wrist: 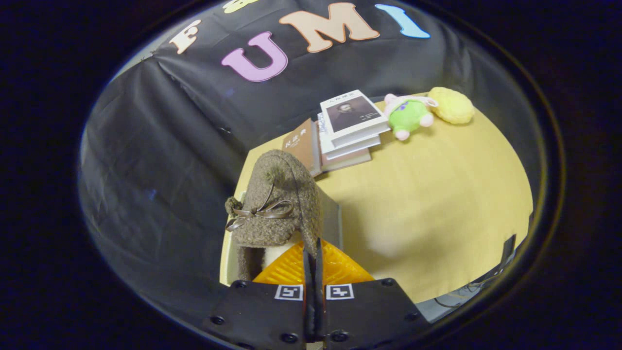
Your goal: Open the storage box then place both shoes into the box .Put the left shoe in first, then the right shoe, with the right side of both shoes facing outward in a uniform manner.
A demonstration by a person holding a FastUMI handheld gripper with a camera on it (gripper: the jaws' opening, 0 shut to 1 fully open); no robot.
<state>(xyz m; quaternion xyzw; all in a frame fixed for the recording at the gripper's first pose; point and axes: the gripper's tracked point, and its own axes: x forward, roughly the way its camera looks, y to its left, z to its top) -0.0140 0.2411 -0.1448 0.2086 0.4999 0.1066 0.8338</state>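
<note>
A brown fuzzy shoe [277,199] with a ribbon bow and a small pom-pom hangs lifted just ahead of my fingers, its pale inside showing below. My gripper [313,250] is shut on the shoe, and the fingers [335,265] pinch a thin dark edge of its opening between them. Close behind the shoe on its right stands a clear grey panel [331,218], which looks like part of the storage box. The rest of the box is hidden behind the shoe and the fingers. I cannot tell whether this is the left or the right shoe.
A stack of books [347,129] lies at the far side of the yellow table [437,194], with one brown book [301,146] leaning against it. A green plush toy [408,116] and a yellow plush [452,104] sit beyond. The table's left edge runs beside the shoe.
</note>
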